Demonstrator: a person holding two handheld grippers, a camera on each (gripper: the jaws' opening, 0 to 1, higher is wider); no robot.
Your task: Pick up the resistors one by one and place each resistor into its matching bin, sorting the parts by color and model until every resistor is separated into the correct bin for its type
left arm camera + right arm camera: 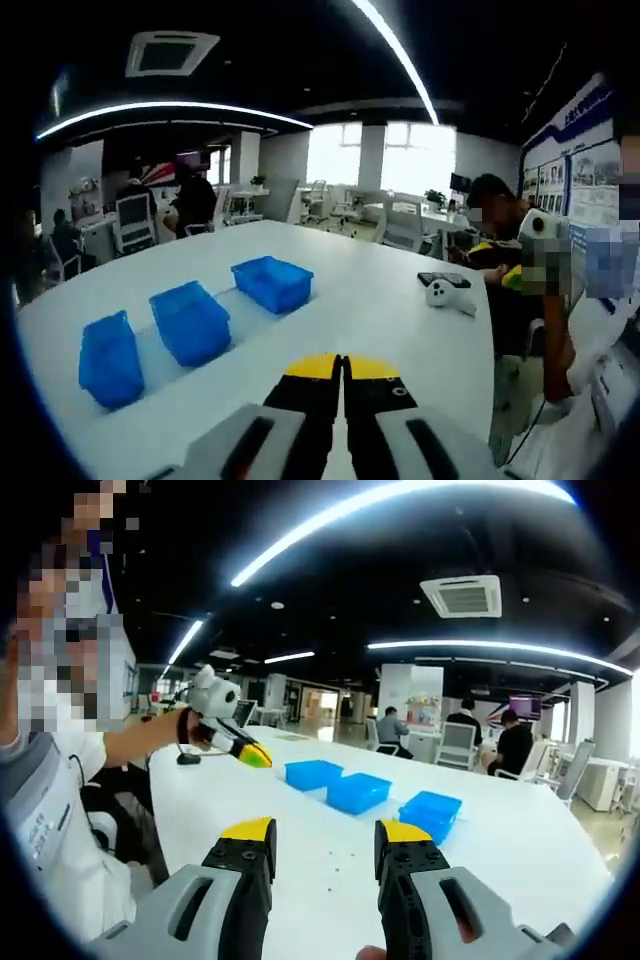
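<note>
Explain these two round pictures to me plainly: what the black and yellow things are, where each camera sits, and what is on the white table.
A person holds a hand tool in each hand, each with two black jaws tipped in yellow and a small camera riding on it. In the left gripper view, the left gripper rises from the bottom with its jaws shut together, holding nothing that shows. In the right gripper view, the right gripper has its jaws open and empty. That view also catches the left gripper, held up at the left.

On the large white table stand three blue plastic bins in a row. Tiny dark specks lie ahead of the right gripper; they may be the resistors, but are too small to tell. A white handheld controller lies farther off.
</note>
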